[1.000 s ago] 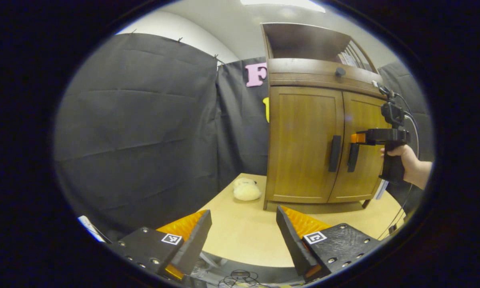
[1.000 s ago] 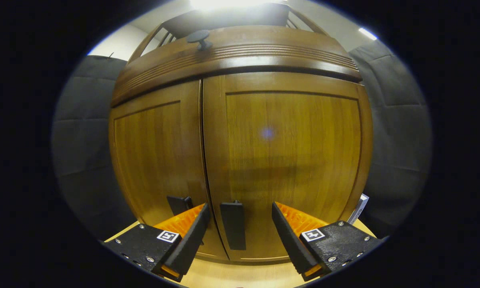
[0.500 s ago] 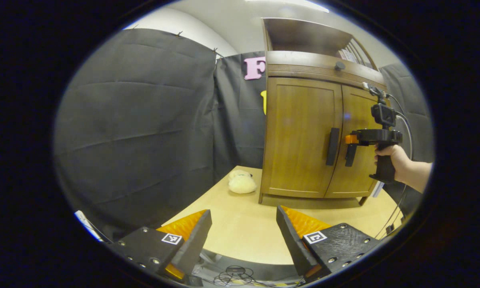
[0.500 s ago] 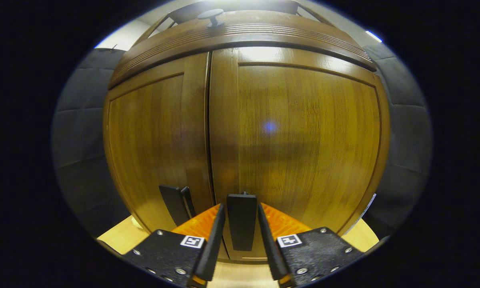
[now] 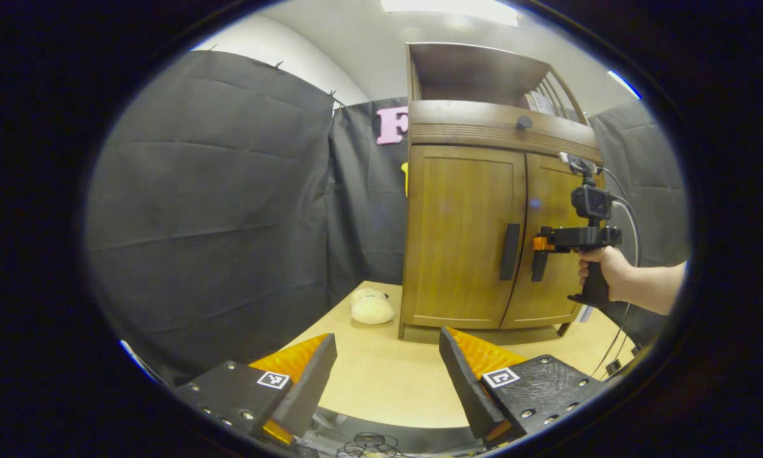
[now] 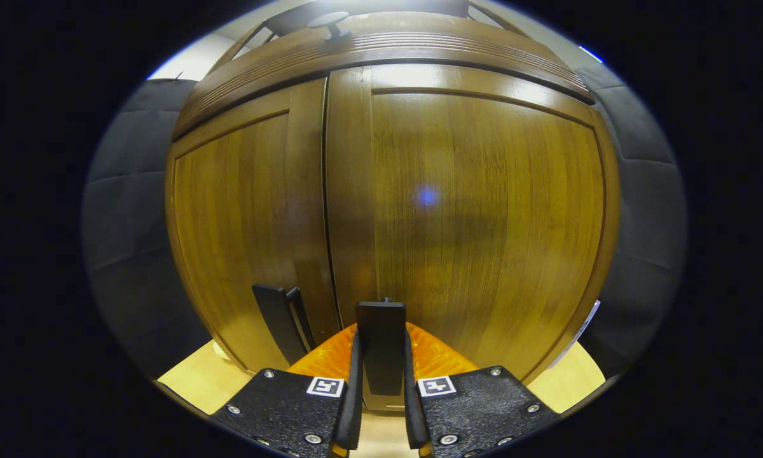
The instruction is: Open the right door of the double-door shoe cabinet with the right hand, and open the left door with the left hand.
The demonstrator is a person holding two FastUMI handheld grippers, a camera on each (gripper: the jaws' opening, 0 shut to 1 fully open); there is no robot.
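Step 1, grasp done: right gripper (image 6: 381, 388) jaws clamped on right door handle (image 6: 381, 343) of the shoe cabinet (image 5: 477, 127); both doors look closed. Next: pull along hinge arc. Left gripper (image 5: 384, 369) jaws apart, low over the desk (image 5: 388, 381), well short of the left door handle (image 5: 509, 252).

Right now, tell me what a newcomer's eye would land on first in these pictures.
The wooden shoe cabinet on the pale table, both doors closed, draws the eye first. Next, the right gripper, clamped on the dark handle of the right door; the left gripper view shows it held out by a hand. The left gripper hangs open, well back from the cabinet, and a fluffy cream toy lies at the cabinet's left foot.
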